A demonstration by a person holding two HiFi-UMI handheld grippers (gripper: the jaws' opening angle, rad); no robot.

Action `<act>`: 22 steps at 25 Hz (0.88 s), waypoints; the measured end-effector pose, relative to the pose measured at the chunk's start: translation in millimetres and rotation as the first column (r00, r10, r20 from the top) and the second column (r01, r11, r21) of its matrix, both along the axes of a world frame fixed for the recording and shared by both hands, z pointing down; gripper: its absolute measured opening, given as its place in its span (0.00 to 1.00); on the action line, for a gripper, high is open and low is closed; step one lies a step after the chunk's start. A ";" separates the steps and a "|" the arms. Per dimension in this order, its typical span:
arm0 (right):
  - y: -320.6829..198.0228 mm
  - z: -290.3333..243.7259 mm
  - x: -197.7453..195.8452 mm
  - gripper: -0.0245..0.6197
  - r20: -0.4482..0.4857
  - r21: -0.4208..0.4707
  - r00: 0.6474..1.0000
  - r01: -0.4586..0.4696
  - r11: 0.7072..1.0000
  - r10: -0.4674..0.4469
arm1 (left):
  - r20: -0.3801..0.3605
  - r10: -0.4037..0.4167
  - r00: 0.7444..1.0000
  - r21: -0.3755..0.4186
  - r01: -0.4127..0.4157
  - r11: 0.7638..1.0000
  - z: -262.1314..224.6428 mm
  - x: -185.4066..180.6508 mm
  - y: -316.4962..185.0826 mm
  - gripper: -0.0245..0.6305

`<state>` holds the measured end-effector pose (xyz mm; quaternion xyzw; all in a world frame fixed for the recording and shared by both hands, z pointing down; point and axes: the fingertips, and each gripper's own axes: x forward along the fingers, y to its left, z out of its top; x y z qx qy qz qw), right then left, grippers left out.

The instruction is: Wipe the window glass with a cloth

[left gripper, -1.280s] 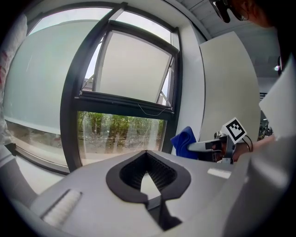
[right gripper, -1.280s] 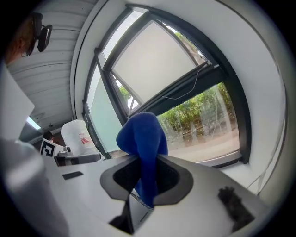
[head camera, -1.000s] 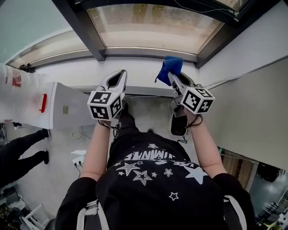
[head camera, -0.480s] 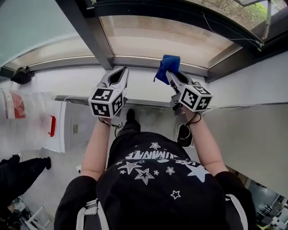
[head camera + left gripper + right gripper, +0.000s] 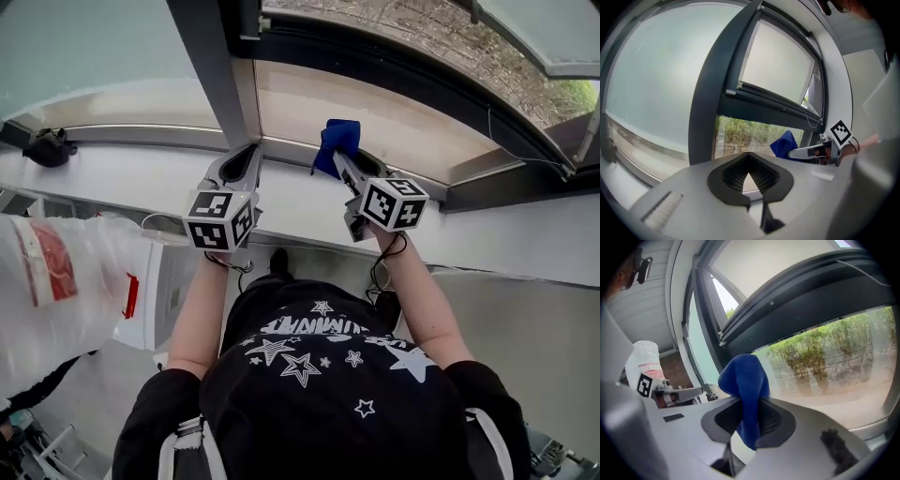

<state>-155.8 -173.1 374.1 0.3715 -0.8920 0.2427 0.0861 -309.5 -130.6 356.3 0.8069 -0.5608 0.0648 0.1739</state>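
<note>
A blue cloth [image 5: 336, 141] bunches out of my right gripper [image 5: 339, 157], which is shut on it. In the head view it hangs in front of the bottom edge of the window glass [image 5: 403, 117]; I cannot tell whether it touches the glass. In the right gripper view the cloth [image 5: 745, 380] stands up between the jaws of the right gripper [image 5: 749, 420], with glass [image 5: 825, 357] and bushes behind it. My left gripper [image 5: 242, 165] is held level to its left, below the dark frame post [image 5: 211, 66]. The left gripper [image 5: 749, 161] is shut and holds nothing.
A white sill [image 5: 141, 173] runs under the window, with a small black object [image 5: 47, 145] on it at the far left. A white plastic bag [image 5: 56, 281] with red print hangs at the left. A white wall [image 5: 525, 244] lies at the right.
Both grippers have come closer to the window and the view has tilted up. The blue cloth, earlier over the sill, now overlaps the bottom of the glass. Both stay shut.
</note>
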 end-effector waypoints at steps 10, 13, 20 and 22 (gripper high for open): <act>-61.9 13.1 -103.0 0.15 -0.077 0.073 0.994 0.086 0.994 -0.081 | 0.010 -0.043 0.999 0.051 0.042 0.998 -5.8 -55.0 -42.4 0.05; -76.4 18.8 -125.2 0.15 -0.104 0.078 0.989 0.113 0.991 -0.105 | -0.002 -0.053 0.999 0.058 0.053 0.997 -6.0 -64.2 -51.0 0.05; -113.4 32.3 -162.0 0.15 -0.222 0.158 0.966 0.171 0.973 -0.133 | -0.016 -0.075 0.997 0.032 0.076 0.997 6.0 -76.7 -58.7 0.05; -121.3 35.3 -164.1 0.15 -0.229 0.155 0.965 0.167 0.974 -0.129 | -0.013 -0.070 0.997 0.026 0.070 0.997 7.3 -75.6 -60.4 0.05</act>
